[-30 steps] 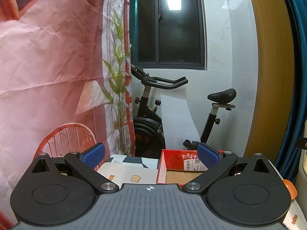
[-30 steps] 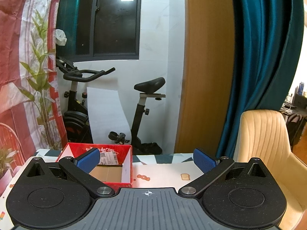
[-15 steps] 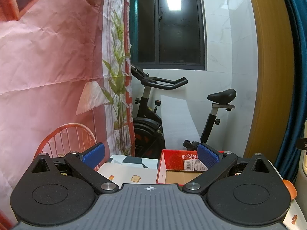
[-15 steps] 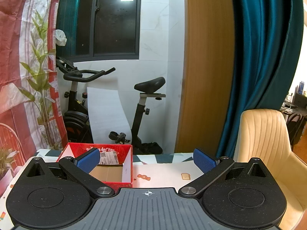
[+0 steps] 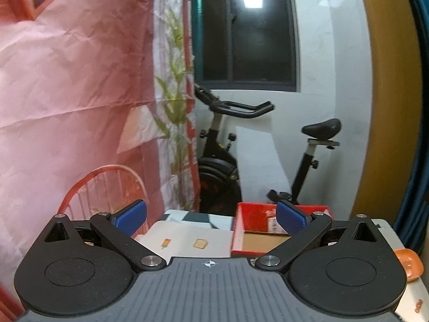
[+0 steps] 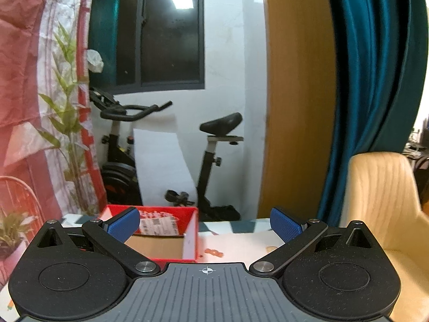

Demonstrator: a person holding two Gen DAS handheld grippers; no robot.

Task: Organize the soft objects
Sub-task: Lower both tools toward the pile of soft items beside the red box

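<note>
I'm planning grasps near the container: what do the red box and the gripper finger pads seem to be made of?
The red box looks like cardboard: brown matte floor inside, thin white-faced wall, printed red outside. The finger pads look like blue rubber or soft plastic, judging by their fine dotted texture; which one is unclear.

Exercise bike point(image 6: 166, 158) (saddled) — dark window point(image 6: 161, 35)

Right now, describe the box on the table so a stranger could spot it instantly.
Find the black exercise bike by the dark window; the table stands before it. The open red cardboard box sits on that table's far edge, the only walled container among flat printed pictures.
</note>
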